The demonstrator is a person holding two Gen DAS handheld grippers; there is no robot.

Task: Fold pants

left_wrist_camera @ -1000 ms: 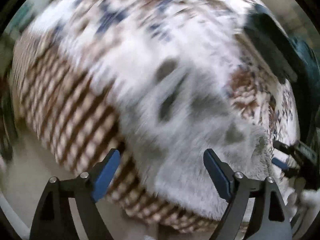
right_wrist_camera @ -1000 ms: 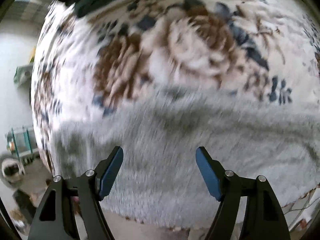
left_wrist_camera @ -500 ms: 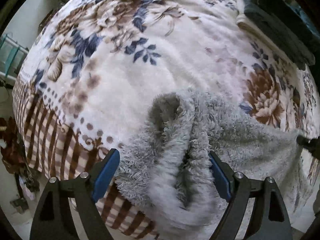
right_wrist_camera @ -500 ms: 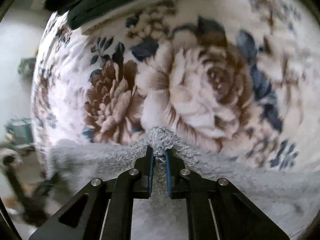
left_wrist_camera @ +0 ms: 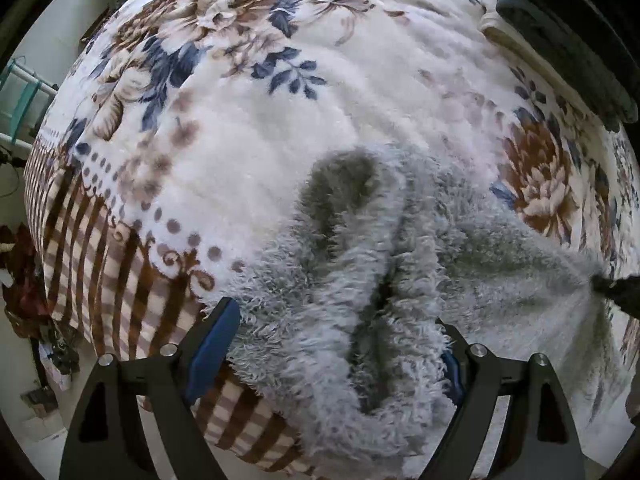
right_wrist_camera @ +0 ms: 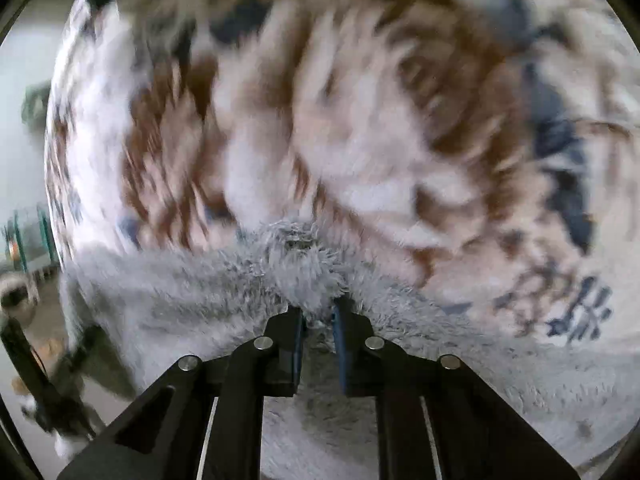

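Note:
The fluffy grey pants (left_wrist_camera: 360, 280) lie bunched on a floral fleece blanket (left_wrist_camera: 248, 128), near its front edge. My left gripper (left_wrist_camera: 332, 344) is open, its blue-padded fingers (left_wrist_camera: 212, 340) standing either side of the bunched grey pile. My right gripper (right_wrist_camera: 318, 320) is shut on a tuft of the grey pants (right_wrist_camera: 304, 268) and pulls the cloth up into a peak. In the left wrist view the right gripper's tip (left_wrist_camera: 616, 292) shows at the right, with grey cloth stretched toward it.
Dark folded clothes (left_wrist_camera: 568, 32) lie at the blanket's far right. The blanket's brown striped border (left_wrist_camera: 100, 264) hangs over the front left edge. A teal rack (left_wrist_camera: 24, 92) stands on the floor to the left. The right wrist view is motion-blurred.
My right gripper went from open over the pants to shut on a tuft and is moving with it. My left gripper stays open and has settled around the bunched pile.

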